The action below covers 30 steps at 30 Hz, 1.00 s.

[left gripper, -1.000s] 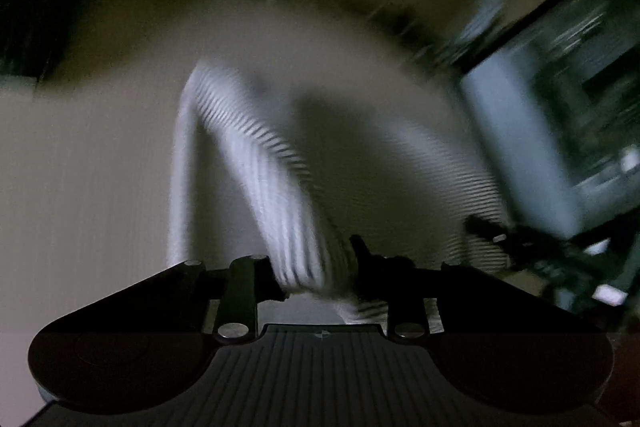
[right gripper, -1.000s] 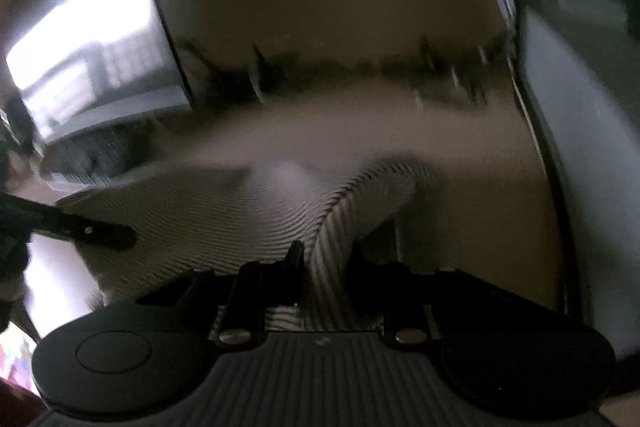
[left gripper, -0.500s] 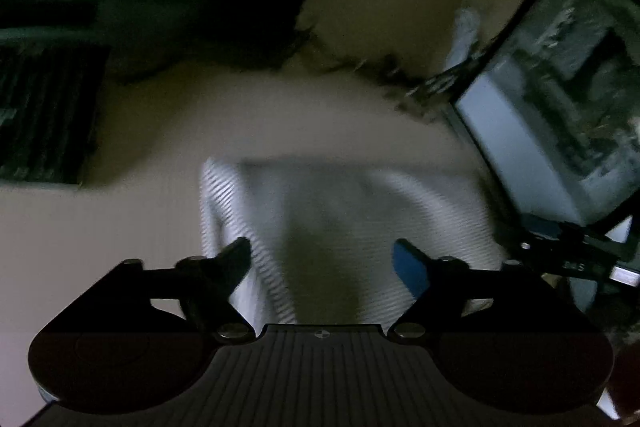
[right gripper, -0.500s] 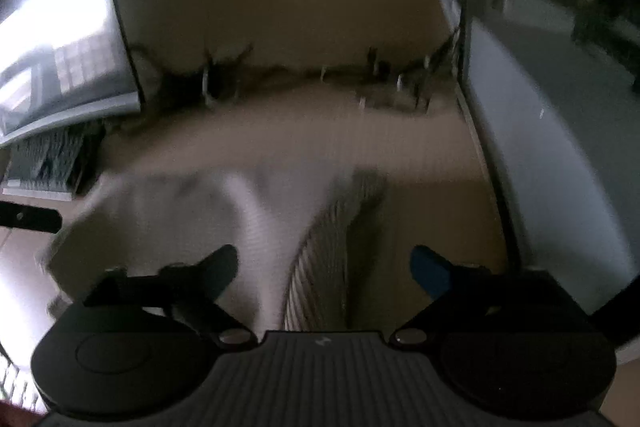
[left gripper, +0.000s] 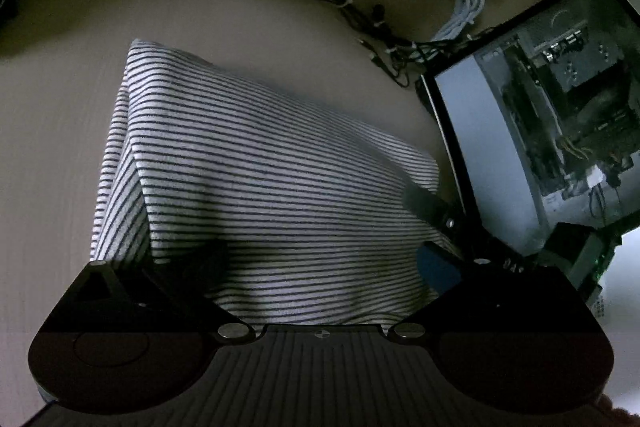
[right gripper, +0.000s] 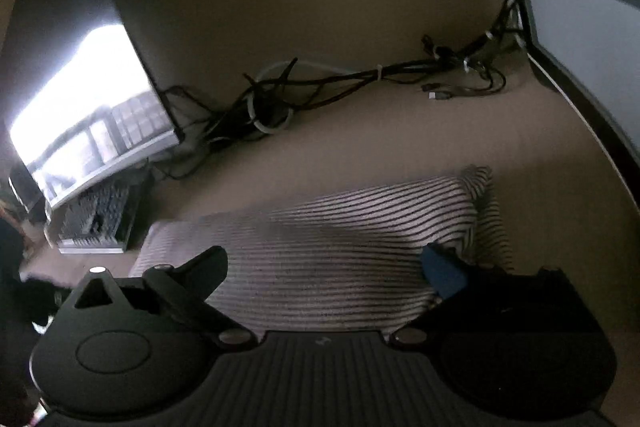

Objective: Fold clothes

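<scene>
Your striped garment lies on the tan worktop, folded over on itself into a rough rectangle; a second layer shows along its left edge in the left wrist view, and a narrower striped part trails out at the far right corner in the right wrist view. It sits between the computer case on one side and the monitor and keyboard on the other, with a tangle of cables behind it.

Your left tongs stand wide apart above the near edge of the cloth, gripping nothing; your right tongs likewise stand wide apart over it, empty.

Handling, as a judgement: the fabric reads as a soft, light knit; it will sag and drape when lifted, and stacked layers may slide over one another; nothing here is fragile, though a loose corner could snag the cables.

Hold points: take it at the corners or along a hemmed edge, pinching all layers together so that the fold keeps; a grip in the middle of the panel would only bunch it.

Whether a further fold is due or this is the finished packet cannot be settled from these views; the protruding part at the right corner is the one untidy feature.
</scene>
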{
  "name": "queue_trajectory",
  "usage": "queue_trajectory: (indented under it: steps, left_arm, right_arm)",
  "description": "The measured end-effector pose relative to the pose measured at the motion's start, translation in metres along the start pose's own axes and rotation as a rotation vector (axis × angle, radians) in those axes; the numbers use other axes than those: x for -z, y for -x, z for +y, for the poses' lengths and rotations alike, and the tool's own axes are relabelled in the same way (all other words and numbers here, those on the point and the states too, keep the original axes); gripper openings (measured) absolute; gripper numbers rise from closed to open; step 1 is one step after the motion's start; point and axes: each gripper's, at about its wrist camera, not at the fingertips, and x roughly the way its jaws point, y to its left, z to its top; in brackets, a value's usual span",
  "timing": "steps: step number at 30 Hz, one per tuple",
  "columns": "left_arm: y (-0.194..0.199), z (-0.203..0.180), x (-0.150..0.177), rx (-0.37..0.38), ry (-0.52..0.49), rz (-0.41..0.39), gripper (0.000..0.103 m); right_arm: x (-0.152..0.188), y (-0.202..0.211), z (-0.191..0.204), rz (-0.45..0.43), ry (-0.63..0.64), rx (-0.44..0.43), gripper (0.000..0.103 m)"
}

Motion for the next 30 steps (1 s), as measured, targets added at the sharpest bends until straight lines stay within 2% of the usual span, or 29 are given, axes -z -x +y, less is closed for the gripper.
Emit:
queue_trajectory:
  steps: [3,12,19,23,27,28,30]
  left_arm:
    - [0.000,-0.002,0.000,-0.019,-0.022,0.000,0.103]
    - [-0.001,-0.003,-0.006,-0.048,-0.050,-0.018,0.103]
    - [-0.008,-0.012,-0.014,-0.119,-0.149,-0.051,0.103]
    - [-0.014,-0.015,-0.019,-0.151,-0.195,-0.076,0.103]
    - [-0.020,-0.018,-0.023,-0.179,-0.241,-0.109,0.103]
    - [-0.022,-0.019,-0.024,-0.189,-0.248,-0.118,0.103]
    - [-0.025,-0.020,-0.026,-0.208,-0.253,-0.135,0.103]
  right_arm:
    - [0.003,-0.002,0.004,-0.002,0.031,0.009,0.103]
    - [0.015,0.004,0.016,-0.043,-0.014,0.055,0.103]
    - [0.028,0.009,0.034,-0.061,-0.013,0.119,0.103]
    - [0.025,0.005,0.045,0.005,0.053,0.157,0.103]
    - [0.012,0.000,0.046,0.136,0.141,0.119,0.103]
    - [0.006,0.001,0.043,0.158,0.126,0.089,0.103]
    - [-0.009,0.010,0.028,0.154,0.014,0.007,0.103]
